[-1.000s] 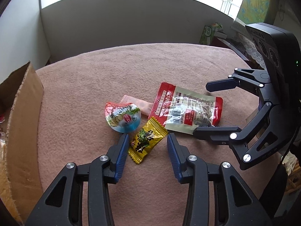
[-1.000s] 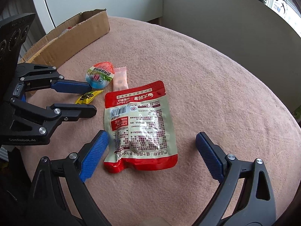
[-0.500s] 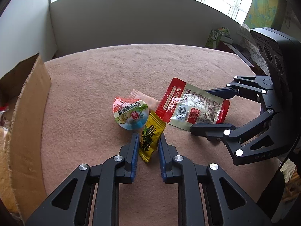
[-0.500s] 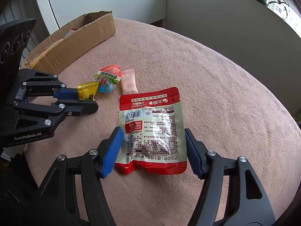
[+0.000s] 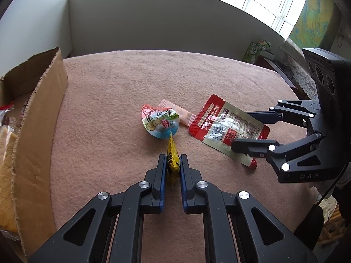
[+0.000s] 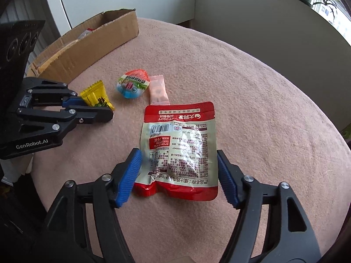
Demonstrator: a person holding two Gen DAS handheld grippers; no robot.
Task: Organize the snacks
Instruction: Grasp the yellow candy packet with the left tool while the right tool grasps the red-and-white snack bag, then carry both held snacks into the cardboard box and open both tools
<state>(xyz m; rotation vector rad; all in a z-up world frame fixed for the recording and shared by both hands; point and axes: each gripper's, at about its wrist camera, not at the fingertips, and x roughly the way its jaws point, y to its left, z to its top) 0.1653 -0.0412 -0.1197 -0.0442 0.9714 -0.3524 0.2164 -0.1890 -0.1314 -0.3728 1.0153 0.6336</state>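
Left wrist view: the left tool (image 5: 172, 166) is pressed together on a yellow candy wrapper (image 5: 172, 162), pinching it on edge between the blue pads. Just beyond the wrapper's tip lies a round jelly cup (image 5: 160, 123), with a pink sachet (image 5: 183, 115) partly tucked behind it. To the right, a red and silver snack pouch (image 5: 228, 129) sits between the fingers of the right tool (image 5: 241, 131). A cardboard box (image 5: 37, 120) stands open at the left edge of the pink tabletop (image 5: 114, 92), with packets inside.

Right wrist view: the right tool (image 6: 178, 175) straddles the lower part of the snack pouch (image 6: 182, 144), its jaws opening; the left pad meets the pouch's buckled edge and the right pad touches the other edge. The left tool (image 6: 96, 106) grips the yellow candy wrapper (image 6: 95, 95) near the cardboard box (image 6: 87, 43). The jelly cup (image 6: 132, 84) and pink sachet (image 6: 158, 89) lie on the tabletop (image 6: 252, 98) just past the pouch's top.
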